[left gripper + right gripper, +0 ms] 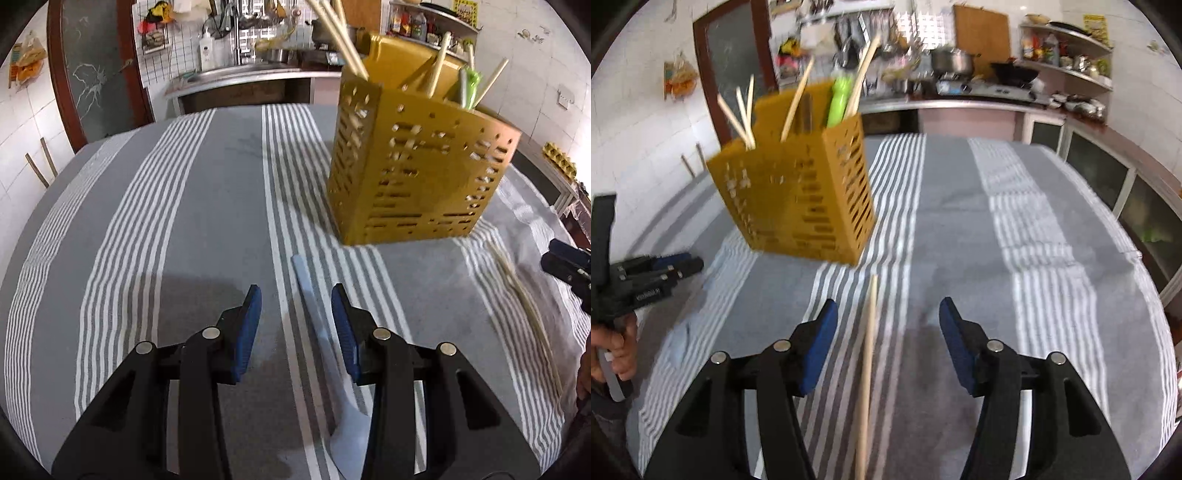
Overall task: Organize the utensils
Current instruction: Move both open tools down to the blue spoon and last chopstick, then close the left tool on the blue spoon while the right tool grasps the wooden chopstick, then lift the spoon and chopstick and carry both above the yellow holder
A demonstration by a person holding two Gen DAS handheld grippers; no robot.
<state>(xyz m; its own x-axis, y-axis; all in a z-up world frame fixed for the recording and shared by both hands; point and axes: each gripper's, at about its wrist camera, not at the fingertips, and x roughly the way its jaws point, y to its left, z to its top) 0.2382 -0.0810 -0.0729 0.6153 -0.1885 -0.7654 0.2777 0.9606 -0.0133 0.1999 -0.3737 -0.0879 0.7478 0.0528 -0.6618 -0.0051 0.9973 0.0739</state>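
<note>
On the striped cloth (pixel 207 206), I had both claws spread and empty: left gripper (pixel 295 295) straddling the pale spoon (pixel 314 306), right gripper (pixel 886 310) over a chopstick (pixel 870 350), lined up for the yellow holder (pixel 417 166).

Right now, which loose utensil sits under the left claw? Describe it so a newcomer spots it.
Start at the yellow slotted utensil holder on the striped tablecloth. Just in front of it lies a pale blue spoon, flat, between the open left claw. Unlike the nearby wooden chopstick, it is flat and blue.

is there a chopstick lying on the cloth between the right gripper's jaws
Yes, a chopstick lies on the striped cloth between the open jaws.
</note>
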